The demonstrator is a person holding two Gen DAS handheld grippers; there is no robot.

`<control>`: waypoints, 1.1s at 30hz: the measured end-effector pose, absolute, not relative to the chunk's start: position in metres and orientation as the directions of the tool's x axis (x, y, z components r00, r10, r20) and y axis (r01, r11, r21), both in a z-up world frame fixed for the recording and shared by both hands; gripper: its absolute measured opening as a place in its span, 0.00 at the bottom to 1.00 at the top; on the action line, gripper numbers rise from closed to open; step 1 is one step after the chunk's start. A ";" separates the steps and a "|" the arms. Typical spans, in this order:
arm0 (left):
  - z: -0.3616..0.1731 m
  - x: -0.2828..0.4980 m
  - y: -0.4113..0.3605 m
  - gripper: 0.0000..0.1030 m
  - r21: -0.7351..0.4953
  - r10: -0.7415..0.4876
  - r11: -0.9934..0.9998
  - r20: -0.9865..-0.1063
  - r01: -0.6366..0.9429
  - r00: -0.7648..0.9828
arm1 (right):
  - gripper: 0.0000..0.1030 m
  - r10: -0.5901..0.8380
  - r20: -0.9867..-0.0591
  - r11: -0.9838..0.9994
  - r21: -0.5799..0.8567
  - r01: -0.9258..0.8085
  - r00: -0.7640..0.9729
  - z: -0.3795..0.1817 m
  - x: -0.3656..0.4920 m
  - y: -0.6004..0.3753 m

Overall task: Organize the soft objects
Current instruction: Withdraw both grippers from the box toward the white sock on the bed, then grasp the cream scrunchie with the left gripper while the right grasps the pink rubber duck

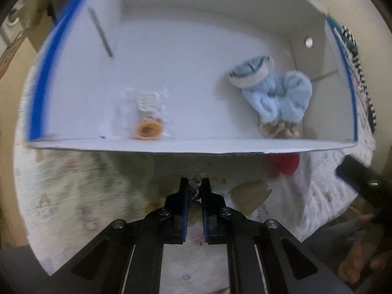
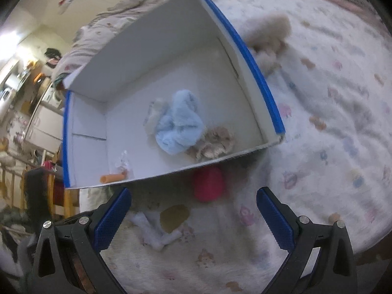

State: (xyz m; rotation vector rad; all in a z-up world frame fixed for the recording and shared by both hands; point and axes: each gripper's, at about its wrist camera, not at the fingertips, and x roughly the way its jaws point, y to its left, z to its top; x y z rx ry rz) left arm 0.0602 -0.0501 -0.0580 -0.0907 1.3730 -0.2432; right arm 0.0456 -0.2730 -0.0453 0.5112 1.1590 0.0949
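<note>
My left gripper (image 1: pixel 195 188) is shut over the patterned bedspread (image 1: pixel 73 183), just short of the box's front wall. A small grey-and-white soft piece (image 1: pixel 194 192) is pinched between its tips. The white box (image 1: pixel 156 145) with blue-taped edges holds a fluffy light-blue item (image 1: pixel 281 95), a beige fuzzy item (image 1: pixel 279 128) and a clear bag with an orange piece (image 1: pixel 147 128). A red soft object (image 2: pixel 208 183) lies outside against the front wall. My right gripper (image 2: pixel 194 197) hangs open above and in front of it, pads apart from it. A white fluffy piece (image 2: pixel 156 232) lies on the bed below.
A beige plush toy (image 2: pixel 267 41) lies on the bed beyond the box's blue right wall (image 2: pixel 257 68). A brown patch (image 2: pixel 175 216) marks the bedspread near the white piece. One of the right gripper's fingers (image 1: pixel 355 178) shows at the right of the left wrist view. Furniture crowds the room's left side.
</note>
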 end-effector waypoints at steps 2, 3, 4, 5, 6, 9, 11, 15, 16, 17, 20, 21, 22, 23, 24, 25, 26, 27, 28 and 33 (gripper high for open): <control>-0.045 0.056 -0.039 0.08 -0.214 -0.230 0.972 -0.951 0.097 0.207 | 1.00 0.325 -0.866 0.888 0.418 0.192 0.380 -0.052 0.048 -0.270; -0.038 0.053 -0.032 0.08 -0.225 -0.239 0.970 -0.944 0.090 0.226 | 1.00 0.323 -0.871 0.891 0.412 0.191 0.371 -0.054 0.049 -0.269; -0.033 0.050 -0.026 0.08 -0.232 -0.246 0.969 -0.939 0.087 0.241 | 1.00 0.319 -0.876 0.895 0.404 0.189 0.361 -0.057 0.051 -0.266; -0.025 0.049 -0.020 0.08 -0.238 -0.252 0.967 -0.933 0.087 0.257 | 1.00 0.313 -0.883 0.900 0.394 0.189 0.351 -0.060 0.052 -0.264; -0.018 0.046 -0.013 0.08 -0.232 -0.246 0.969 -0.928 0.085 0.280 | 1.00 0.310 -0.887 0.902 0.389 0.189 0.343 -0.062 0.054 -0.262; -0.005 0.037 0.006 0.08 -0.219 -0.228 0.974 -0.921 0.064 0.317 | 0.86 0.293 -0.907 0.916 0.357 0.183 0.303 -0.074 0.067 -0.252; -0.002 0.034 0.014 0.08 -0.209 -0.214 0.977 -0.921 0.050 0.327 | 0.80 0.268 -0.926 0.932 0.319 0.170 0.266 -0.086 0.077 -0.243; -0.001 0.031 0.035 0.08 -0.186 -0.179 0.982 -0.926 0.011 0.333 | 0.64 0.193 -0.955 0.962 0.229 0.149 0.224 -0.101 0.085 -0.232; -0.002 0.032 0.038 0.08 -0.181 -0.172 0.983 -0.927 0.004 0.332 | 0.59 0.150 -0.963 0.972 0.185 0.143 0.226 -0.102 0.086 -0.230; -0.003 0.032 0.041 0.08 -0.170 -0.159 0.986 -0.930 -0.004 0.330 | 0.58 0.121 -0.966 0.978 0.155 0.138 0.230 -0.101 0.085 -0.228; -0.009 0.033 0.042 0.08 -0.157 -0.143 0.987 -0.938 -0.021 0.315 | 0.29 0.156 -0.958 0.973 0.191 0.129 0.241 -0.099 0.084 -0.229; -0.010 0.033 0.041 0.08 -0.155 -0.140 0.988 -0.939 -0.022 0.314 | 0.28 0.151 -0.956 0.974 0.187 0.125 0.250 -0.097 0.083 -0.229; -0.010 0.033 0.040 0.08 -0.148 -0.135 0.989 -0.939 -0.018 0.316 | 0.27 0.145 -0.954 0.976 0.182 0.121 0.263 -0.093 0.082 -0.230; -0.010 0.033 0.038 0.08 -0.143 -0.131 0.990 -0.939 -0.016 0.318 | 0.26 0.148 -0.951 0.975 0.186 0.118 0.271 -0.090 0.080 -0.230; -0.010 0.032 0.039 0.08 -0.140 -0.128 0.990 -0.939 -0.013 0.319 | 0.26 0.155 -0.948 0.974 0.193 0.116 0.277 -0.087 0.078 -0.231; -0.011 0.033 0.037 0.08 -0.135 -0.125 0.991 -0.939 -0.011 0.319 | 0.26 0.162 -0.945 0.973 0.202 0.115 0.286 -0.084 0.075 -0.232; -0.012 0.033 0.036 0.08 -0.130 -0.121 0.991 -0.940 -0.008 0.319 | 0.26 0.169 -0.941 0.971 0.210 0.114 0.292 -0.081 0.072 -0.233; -0.011 0.032 0.034 0.08 -0.124 -0.115 0.992 -0.940 -0.007 0.321 | 0.26 0.179 -0.937 0.969 0.221 0.111 0.299 -0.078 0.069 -0.233; -0.011 0.032 0.033 0.08 -0.118 -0.110 0.993 -0.940 -0.005 0.324 | 0.26 0.188 -0.933 0.967 0.231 0.109 0.306 -0.074 0.066 -0.234; -0.008 0.030 0.034 0.08 -0.086 -0.079 0.996 -0.934 -0.006 0.348 | 0.26 0.240 -0.913 0.955 0.282 0.086 0.330 -0.056 0.058 -0.238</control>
